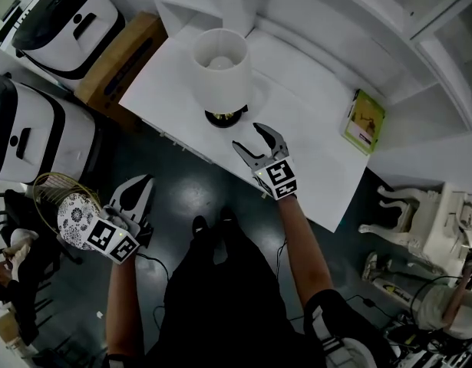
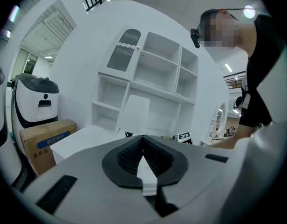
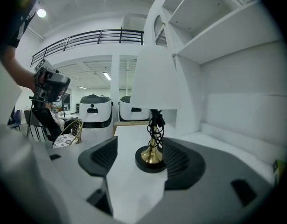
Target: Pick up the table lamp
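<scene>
The table lamp point(image 1: 220, 66) has a white shade, a brass stem wound with black cord and a round black base point(image 1: 226, 117); it stands upright on the white table point(image 1: 312, 152). My right gripper point(image 1: 249, 136) hovers just in front of the base, open, with nothing between its fingers. In the right gripper view the lamp base point(image 3: 151, 161) sits beyond the gap between the spread jaws of the right gripper point(image 3: 141, 158). My left gripper point(image 1: 143, 184) hangs low over the dark floor, left of the table, shut and empty. The left gripper view shows the left gripper point(image 2: 143, 139) with its jaws meeting, and the lamp shade point(image 2: 133, 118) far ahead.
A green book point(image 1: 366, 119) lies at the table's right end. White shelves point(image 1: 320, 6) rise behind the table. A cardboard box point(image 1: 120, 60) and two white machines point(image 1: 67, 21) point(image 1: 36, 133) stand to the left, with a wicker chair point(image 1: 63, 205) nearby.
</scene>
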The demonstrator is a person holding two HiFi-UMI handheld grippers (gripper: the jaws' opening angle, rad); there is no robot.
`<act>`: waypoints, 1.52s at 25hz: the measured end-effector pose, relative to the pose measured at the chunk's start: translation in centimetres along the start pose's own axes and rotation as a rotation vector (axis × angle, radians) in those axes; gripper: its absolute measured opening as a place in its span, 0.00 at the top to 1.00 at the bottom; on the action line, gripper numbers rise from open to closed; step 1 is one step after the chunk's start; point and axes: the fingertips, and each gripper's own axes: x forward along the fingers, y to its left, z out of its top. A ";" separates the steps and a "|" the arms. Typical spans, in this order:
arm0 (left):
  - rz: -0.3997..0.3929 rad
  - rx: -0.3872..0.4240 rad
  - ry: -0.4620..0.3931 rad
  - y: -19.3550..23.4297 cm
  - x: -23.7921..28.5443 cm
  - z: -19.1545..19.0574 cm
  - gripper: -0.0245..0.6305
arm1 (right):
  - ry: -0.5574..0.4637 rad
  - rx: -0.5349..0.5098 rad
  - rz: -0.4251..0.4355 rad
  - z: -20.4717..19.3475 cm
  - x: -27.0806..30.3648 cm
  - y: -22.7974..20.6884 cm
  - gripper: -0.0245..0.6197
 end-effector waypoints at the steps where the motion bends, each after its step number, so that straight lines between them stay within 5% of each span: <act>1: 0.004 -0.009 0.001 0.1 -0.1 -0.1 0.95 | -0.005 0.000 0.003 0.1 0.4 0.0 0.52; 10: 0.043 -0.048 0.019 1.3 -1.3 -1.3 0.95 | 0.007 -0.067 0.032 0.4 3.4 -0.5 0.52; 19: 0.016 -0.005 0.089 1.2 -1.1 -3.2 0.95 | 0.054 -0.134 0.048 -0.8 6.8 -0.4 0.48; 38: -0.001 -0.044 0.120 2.7 -1.2 -5.3 0.95 | -0.003 -0.080 -0.034 -0.5 12.2 -2.8 0.45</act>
